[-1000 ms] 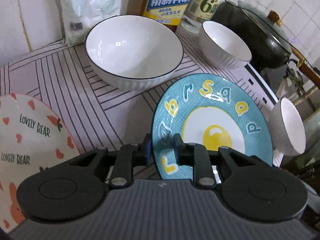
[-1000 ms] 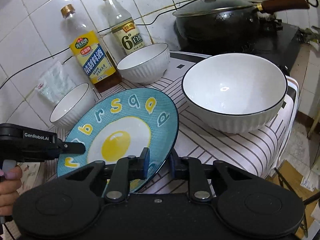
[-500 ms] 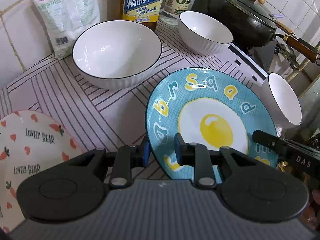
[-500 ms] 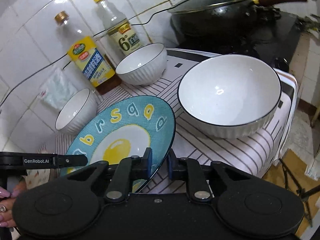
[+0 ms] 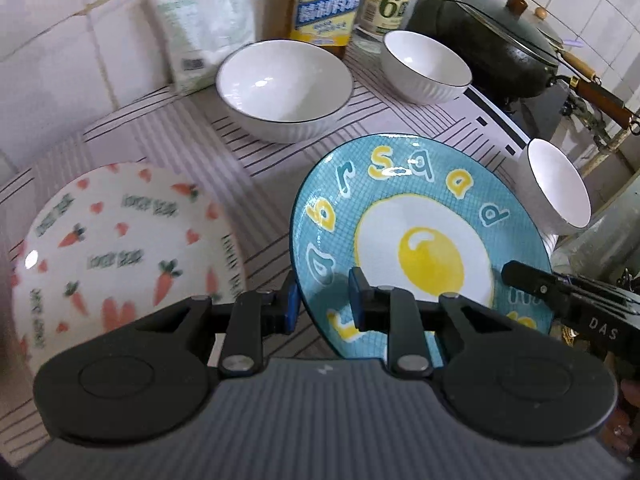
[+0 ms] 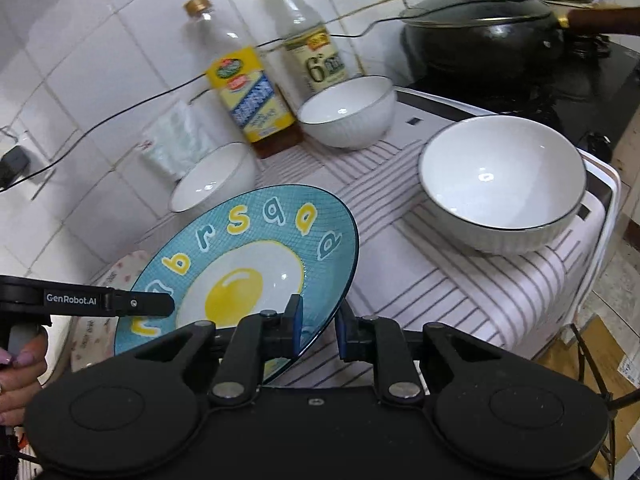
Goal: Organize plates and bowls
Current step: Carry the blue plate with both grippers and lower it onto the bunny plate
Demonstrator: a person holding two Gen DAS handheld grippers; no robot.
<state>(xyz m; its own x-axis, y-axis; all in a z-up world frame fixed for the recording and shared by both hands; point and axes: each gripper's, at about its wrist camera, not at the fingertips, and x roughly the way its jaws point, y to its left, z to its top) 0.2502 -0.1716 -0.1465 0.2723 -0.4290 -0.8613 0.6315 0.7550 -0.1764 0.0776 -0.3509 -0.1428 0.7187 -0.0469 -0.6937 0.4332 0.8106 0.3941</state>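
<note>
A blue plate with a fried-egg picture (image 5: 420, 240) is held tilted above the striped cloth by both grippers. My left gripper (image 5: 322, 304) is shut on its left rim. My right gripper (image 6: 318, 326) is shut on its right rim (image 6: 256, 264). A white carrot-and-heart plate (image 5: 116, 248) lies flat to the left, partly under the blue plate in the right wrist view (image 6: 116, 276). Three white ribbed bowls stand around: a large one (image 5: 284, 88) behind, a small one (image 5: 426, 68) at the back, another (image 6: 502, 180) near the right edge.
Two bottles (image 6: 248, 84) (image 6: 308, 40) and a white bag (image 5: 204, 20) stand against the tiled wall. A dark lidded pan (image 6: 480, 40) sits on the stove at the right. The striped cloth (image 6: 460, 288) ends at the counter edge on the right.
Both grippers have carried the blue plate leftward and higher, toward the carrot plate. More of the carrot plate now shows in the left wrist view.
</note>
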